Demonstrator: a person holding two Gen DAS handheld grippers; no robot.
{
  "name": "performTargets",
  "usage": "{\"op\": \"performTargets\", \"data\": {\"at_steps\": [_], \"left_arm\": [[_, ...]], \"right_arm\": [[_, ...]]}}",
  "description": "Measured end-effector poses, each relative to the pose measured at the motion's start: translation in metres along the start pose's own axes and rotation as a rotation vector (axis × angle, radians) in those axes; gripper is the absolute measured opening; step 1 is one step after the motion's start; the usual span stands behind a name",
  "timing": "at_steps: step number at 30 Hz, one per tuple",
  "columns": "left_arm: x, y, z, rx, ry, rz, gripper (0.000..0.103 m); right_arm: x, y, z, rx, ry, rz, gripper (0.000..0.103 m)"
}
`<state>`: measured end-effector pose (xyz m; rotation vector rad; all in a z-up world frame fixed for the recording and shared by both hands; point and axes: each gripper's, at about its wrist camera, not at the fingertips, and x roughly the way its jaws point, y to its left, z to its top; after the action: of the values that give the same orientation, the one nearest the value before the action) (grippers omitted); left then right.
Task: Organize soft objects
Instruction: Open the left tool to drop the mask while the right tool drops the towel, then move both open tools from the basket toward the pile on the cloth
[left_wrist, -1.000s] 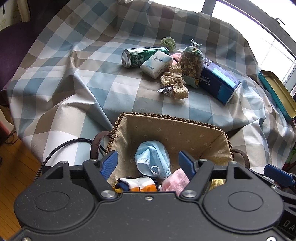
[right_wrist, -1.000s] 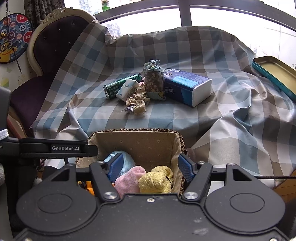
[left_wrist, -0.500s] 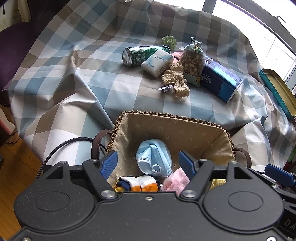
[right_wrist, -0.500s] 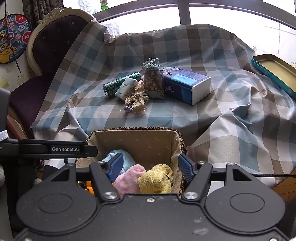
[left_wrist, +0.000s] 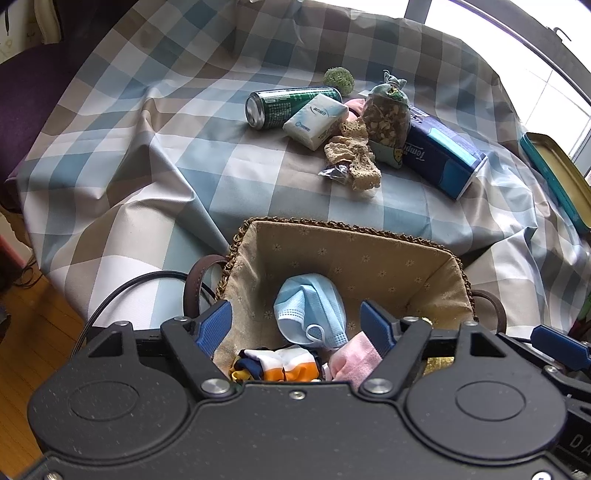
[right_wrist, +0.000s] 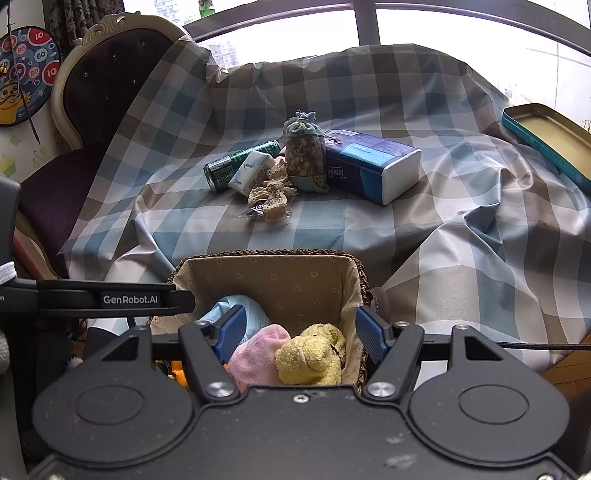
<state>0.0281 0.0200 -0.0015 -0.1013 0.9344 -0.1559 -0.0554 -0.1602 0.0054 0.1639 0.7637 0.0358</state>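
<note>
Hovering over the lined basket (left_wrist: 343, 258), the left hand-held gripper (left_wrist: 295, 325) is opening with nothing pinched between its pads, and the right hand-held gripper (right_wrist: 299, 332) hangs open and empty above the yellow plush toy (right_wrist: 314, 354); the blue face mask (left_wrist: 310, 306) and pink cloth (left_wrist: 354, 356) already lie inside. Reaching next for the lace cloth (left_wrist: 352, 157) on the table (left_wrist: 229, 166) could go wrong (it touches the bag of dried bits (left_wrist: 386, 114) and a small wrapper (left_wrist: 334, 172)); a careless pinch may drag those along or topple the bag.

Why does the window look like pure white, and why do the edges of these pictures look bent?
Left wrist view: the window is blown out by daylight, and the fisheye lens curves its frame and the checked cloth. Right wrist view: the same glare at the top, while the basket lies in soft, even shade; nothing looks blurred.
</note>
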Motion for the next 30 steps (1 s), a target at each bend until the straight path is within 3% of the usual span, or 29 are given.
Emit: {"op": "performTargets", "data": {"at_steps": [8,11,30], "left_arm": [[0.003,0.0,-0.002,0.007,0.014,0.009,0.073],[0.003,-0.001,-0.002,0.01,0.007,0.014,0.082],[0.004,-0.001,0.001,0.052,-0.016,0.083,0.083]], "right_arm": [[0.002,0.0,0.0,0.005,0.012,-0.001,0.065],[0.002,0.0,0.0,0.005,0.013,-0.002,0.066],[0.015,-0.009,0.013,0.046,0.017,-0.044,0.071]]}}
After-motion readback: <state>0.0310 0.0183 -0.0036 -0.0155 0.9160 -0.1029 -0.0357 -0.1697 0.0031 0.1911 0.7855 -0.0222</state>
